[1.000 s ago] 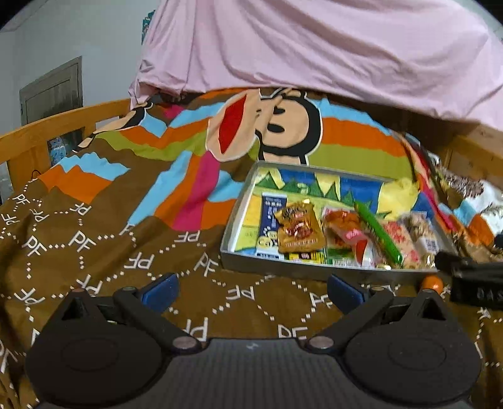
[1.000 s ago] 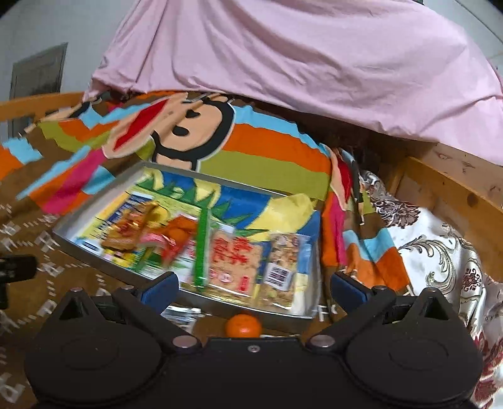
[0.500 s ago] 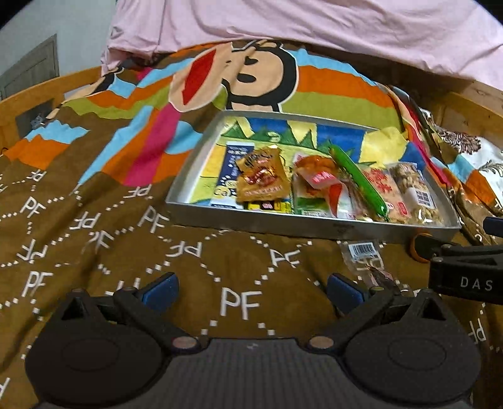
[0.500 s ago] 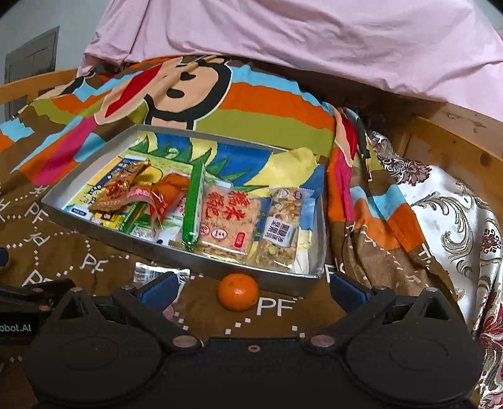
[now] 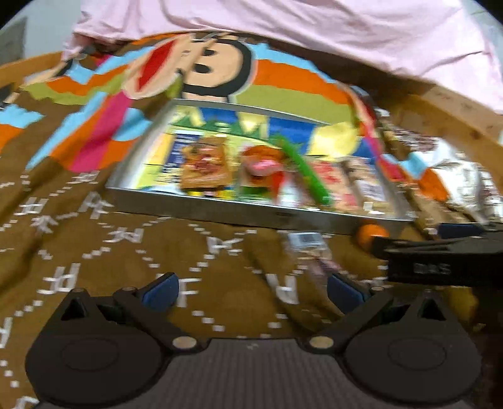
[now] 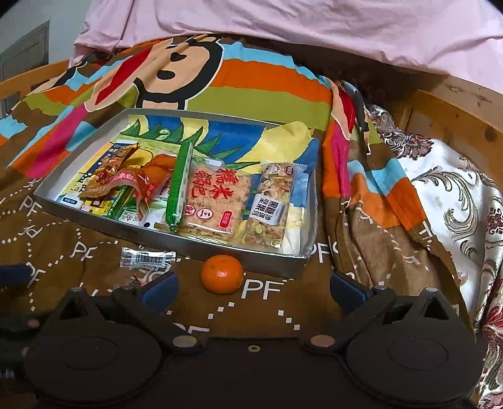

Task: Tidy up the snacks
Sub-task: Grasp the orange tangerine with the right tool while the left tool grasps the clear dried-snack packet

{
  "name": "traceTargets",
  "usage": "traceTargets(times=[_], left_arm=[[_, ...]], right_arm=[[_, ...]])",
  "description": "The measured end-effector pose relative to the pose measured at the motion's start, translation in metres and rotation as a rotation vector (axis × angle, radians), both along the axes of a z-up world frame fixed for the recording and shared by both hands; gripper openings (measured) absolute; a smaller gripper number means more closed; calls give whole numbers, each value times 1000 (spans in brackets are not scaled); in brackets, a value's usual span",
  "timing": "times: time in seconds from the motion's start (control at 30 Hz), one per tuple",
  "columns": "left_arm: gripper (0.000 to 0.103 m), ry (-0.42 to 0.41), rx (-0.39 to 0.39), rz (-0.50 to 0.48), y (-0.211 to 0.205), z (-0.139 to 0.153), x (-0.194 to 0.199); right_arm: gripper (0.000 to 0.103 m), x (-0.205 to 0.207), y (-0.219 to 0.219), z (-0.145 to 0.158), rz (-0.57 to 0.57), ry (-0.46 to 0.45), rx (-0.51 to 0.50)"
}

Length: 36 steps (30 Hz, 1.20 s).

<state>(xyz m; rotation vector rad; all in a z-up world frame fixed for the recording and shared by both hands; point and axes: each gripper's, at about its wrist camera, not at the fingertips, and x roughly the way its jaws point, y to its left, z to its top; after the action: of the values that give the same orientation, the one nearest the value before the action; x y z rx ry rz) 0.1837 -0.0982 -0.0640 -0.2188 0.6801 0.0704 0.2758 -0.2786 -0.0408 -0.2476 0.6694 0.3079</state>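
A shallow grey tray point(image 6: 176, 242) lies on the brown bedspread and holds several snack packets, among them a green stick point(image 6: 178, 192), a red rice cracker pack point(image 6: 213, 201) and a nut bar point(image 6: 270, 207). A mandarin point(image 6: 222, 274) sits on the bedspread just in front of the tray, between my right gripper's point(image 6: 251, 286) open blue fingers. A clear packet point(image 6: 147, 258) lies to its left. My left gripper point(image 5: 251, 291) is open and empty, low over the bedspread. The left wrist view is blurred; it shows the tray point(image 5: 220, 209), the clear packet point(image 5: 309, 248) and the mandarin point(image 5: 371, 234).
A pink sheet point(image 6: 314, 28) hangs behind the tray. A wooden bed frame point(image 6: 465, 103) runs along the right. A floral white cloth point(image 6: 456, 195) is bunched at right. The right gripper's body point(image 5: 440, 251) crosses the left wrist view at right.
Both grippers have come lower and nearer to the tray. The mandarin now sits between the right gripper's fingers. The left view has swung and blurred.
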Motion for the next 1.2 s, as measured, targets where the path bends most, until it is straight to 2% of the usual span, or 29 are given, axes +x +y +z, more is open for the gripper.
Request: traceTargets(times=[0.17,0.3,0.43,0.5,0.67,0.7,0.73,0.77,0.87,1.03,1.2], left_arm=[[103,-19,-41,-75,-10,-1,-3],[103,-50,-83,-168,-17,1,-3],[103,-71,-95,-263,-27,2,-1],[102,-51,-100,-289,-30,0,4],[102,7,-115,-265,-29,-7,16],[102,41,-111,-255,-29,-10,21],[102,64,-107,-246,-29,-12,23],[102,75,-108,-239,-29,-14,24],[102,82,-112,-221,-29,-13,24],[102,102,-95,-203,-31,-11,28],[102,111,-90,-181,-34,-10,31]], right_arm=[[102,2,-2,1,5,-9,-8],[102,9,-8,1,37,31,84],[94,19,-11,-1,68,93,204],[84,21,-8,-4,82,108,216],[69,24,-1,-9,101,83,167],[64,27,-1,-11,100,94,168],[52,29,-2,-14,97,107,166],[45,32,-1,-18,89,121,153],[37,32,-1,-21,93,123,129],[36,28,0,-16,97,103,105],[36,28,-9,-8,65,105,123]])
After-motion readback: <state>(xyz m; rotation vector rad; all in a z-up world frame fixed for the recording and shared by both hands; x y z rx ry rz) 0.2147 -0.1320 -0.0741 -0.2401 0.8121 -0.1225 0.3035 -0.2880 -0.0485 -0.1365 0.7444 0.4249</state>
